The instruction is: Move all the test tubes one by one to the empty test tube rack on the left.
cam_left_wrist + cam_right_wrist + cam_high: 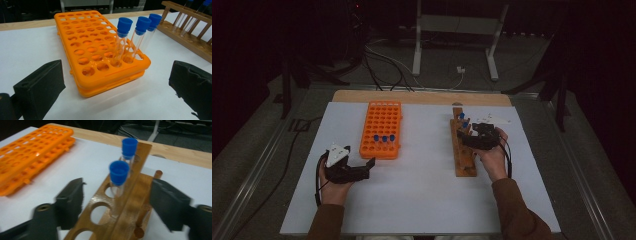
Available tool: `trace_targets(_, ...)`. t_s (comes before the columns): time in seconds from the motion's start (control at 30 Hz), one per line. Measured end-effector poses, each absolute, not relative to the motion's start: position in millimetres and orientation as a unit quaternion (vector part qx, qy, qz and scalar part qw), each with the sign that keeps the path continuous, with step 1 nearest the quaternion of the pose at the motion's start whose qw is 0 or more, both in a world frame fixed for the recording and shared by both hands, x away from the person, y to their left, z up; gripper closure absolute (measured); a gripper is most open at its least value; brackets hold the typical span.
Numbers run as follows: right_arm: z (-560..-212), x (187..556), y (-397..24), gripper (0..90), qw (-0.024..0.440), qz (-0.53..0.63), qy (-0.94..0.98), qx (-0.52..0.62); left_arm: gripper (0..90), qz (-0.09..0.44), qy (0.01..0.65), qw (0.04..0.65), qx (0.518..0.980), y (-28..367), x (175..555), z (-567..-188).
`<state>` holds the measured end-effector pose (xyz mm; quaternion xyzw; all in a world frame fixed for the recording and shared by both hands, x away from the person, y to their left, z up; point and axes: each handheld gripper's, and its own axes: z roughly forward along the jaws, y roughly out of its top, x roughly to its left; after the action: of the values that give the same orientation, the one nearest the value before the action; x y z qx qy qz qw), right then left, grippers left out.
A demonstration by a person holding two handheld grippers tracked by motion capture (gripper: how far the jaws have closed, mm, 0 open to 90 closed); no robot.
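Note:
An orange tube rack (381, 130) lies left of centre on the white mat, with three blue-capped glass tubes (130, 42) upright in its near corner. To the right lies a long wooden rack (460, 155) holding two blue-capped tubes (462, 119). My right gripper (463, 138) is at that rack. In the right gripper view its jaws straddle the wooden rack (130, 205), with the nearer tube (119, 173) between them, and the pads stand clear of both. My left gripper (368, 169) rests open in front of the orange rack (100, 57), with nothing between its jaws.
The white mat (422, 195) covers a wooden table whose bare back edge (422, 96) shows beyond it. Cables and a metal stand (457, 30) are on the dark floor behind. Open mat lies between the two racks and along the front.

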<state>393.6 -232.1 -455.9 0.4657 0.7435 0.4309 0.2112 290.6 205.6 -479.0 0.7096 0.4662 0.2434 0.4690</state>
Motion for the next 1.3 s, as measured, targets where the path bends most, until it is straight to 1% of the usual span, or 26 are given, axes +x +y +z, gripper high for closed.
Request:
trace_targets(0.1, -459.9, 396.2, -231.0, 47.1, 0.221, 0.421, 0.746, 0.466, 0.8, 0.244, 0.466, 0.468, 0.710, 205.2, 290.7, -479.4)
trace_targets(0.3, -460.5, 397.7, -225.1, 65.8, 0.238, 0.423, 0.744, 0.459, 0.8, 0.244, 0.467, 0.468, 0.710, 205.2, 290.5, -479.2)
trace_targets(0.47, -461.8, 399.0, -223.1, 76.0, 0.231, 0.432, 0.736, 0.467, 0.8, 0.244, 0.467, 0.466, 0.711, 204.5, 290.4, -479.5)
trace_targets(0.9, -461.4, 400.7, -216.9, 77.2, 0.238, 0.432, 0.738, 0.460, 1.0, 0.243, 0.465, 0.464, 0.714, 202.3, 290.7, -480.2)
trace_targets(1.3, -452.1, 396.3, -220.2, 77.3, 0.245, 0.438, 0.737, 0.453, 1.0, 0.242, 0.465, 0.464, 0.714, 201.9, 290.7, -480.2)
